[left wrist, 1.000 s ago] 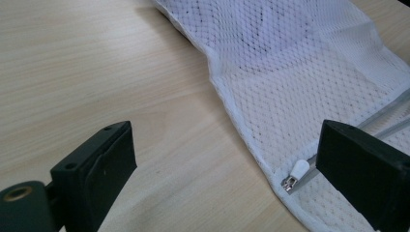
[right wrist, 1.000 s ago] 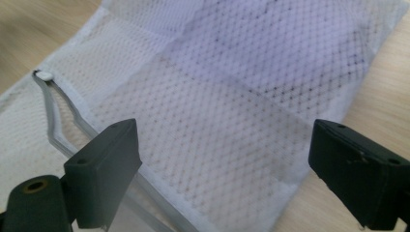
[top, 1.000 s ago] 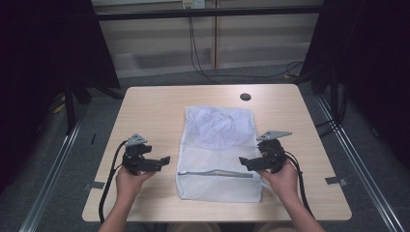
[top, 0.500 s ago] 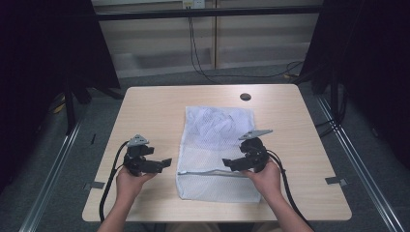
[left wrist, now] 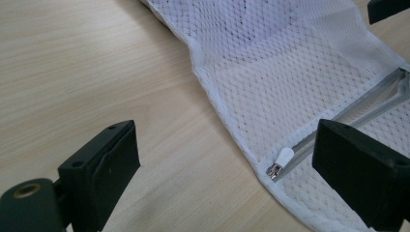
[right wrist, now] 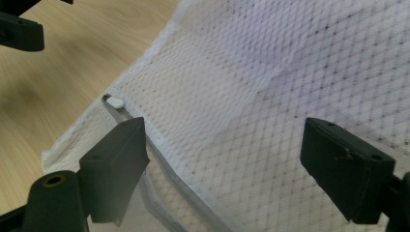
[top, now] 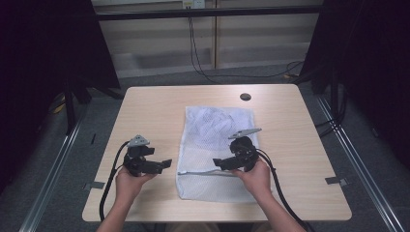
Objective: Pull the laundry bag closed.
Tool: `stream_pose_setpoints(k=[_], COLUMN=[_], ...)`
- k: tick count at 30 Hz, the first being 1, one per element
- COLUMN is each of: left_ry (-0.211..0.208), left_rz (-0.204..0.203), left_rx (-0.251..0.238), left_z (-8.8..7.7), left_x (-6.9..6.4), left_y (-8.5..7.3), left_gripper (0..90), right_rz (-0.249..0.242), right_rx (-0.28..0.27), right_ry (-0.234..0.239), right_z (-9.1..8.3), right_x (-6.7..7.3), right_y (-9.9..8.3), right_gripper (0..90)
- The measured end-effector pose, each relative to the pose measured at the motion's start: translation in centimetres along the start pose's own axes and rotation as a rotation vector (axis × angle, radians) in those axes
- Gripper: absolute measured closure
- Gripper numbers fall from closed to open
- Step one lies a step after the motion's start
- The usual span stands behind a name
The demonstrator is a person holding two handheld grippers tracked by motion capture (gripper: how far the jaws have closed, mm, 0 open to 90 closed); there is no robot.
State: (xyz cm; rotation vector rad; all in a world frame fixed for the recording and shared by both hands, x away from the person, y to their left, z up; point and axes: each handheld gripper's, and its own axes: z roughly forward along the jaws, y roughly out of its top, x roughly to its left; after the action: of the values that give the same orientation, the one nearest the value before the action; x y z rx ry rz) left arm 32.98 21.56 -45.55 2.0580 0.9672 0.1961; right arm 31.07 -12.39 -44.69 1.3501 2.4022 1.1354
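Hovering right gripper (top: 223, 164) over mesh bag (top: 215, 130), jaws wide but just closing, nothing gripped; zipper pull (right wrist: 115, 102) ahead; left gripper (top: 163, 164) open, empty.

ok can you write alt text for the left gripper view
A white mesh laundry bag lies flat on a light wooden table, its zipper running along one end with the small white zipper pull at the bag's near edge. The left gripper frames the shot, its two black fingers open with nothing between them.

white mesh bag (top: 215, 145) lies flat, its zipper (left wrist: 338, 121) partly open.
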Motion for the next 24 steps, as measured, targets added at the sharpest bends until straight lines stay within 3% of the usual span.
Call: stream_pose_setpoints(k=[10,14,24], left_ry=[-0.013,-0.018,-0.021], left_rz=[0.010,0.009,0.011], left_rx=[0.004,0.005,-0.003], left_z=[0.1,0.1,-0.2], left_x=[-0.4,-0.4,-0.4], left_y=[0.1,0.1,0.2], left_gripper=[9.1,8.4,8.2], right_rz=[0.035,0.024,0.031], right_rx=[0.034,0.045,0.064], right_ry=[0.049,0.068,0.080], right_z=[1.3,1.8,2.9], right_x=[0.7,1.0,1.9], right_y=[0.6,0.7,1.1], right_gripper=[20.5,22.7,25.1])
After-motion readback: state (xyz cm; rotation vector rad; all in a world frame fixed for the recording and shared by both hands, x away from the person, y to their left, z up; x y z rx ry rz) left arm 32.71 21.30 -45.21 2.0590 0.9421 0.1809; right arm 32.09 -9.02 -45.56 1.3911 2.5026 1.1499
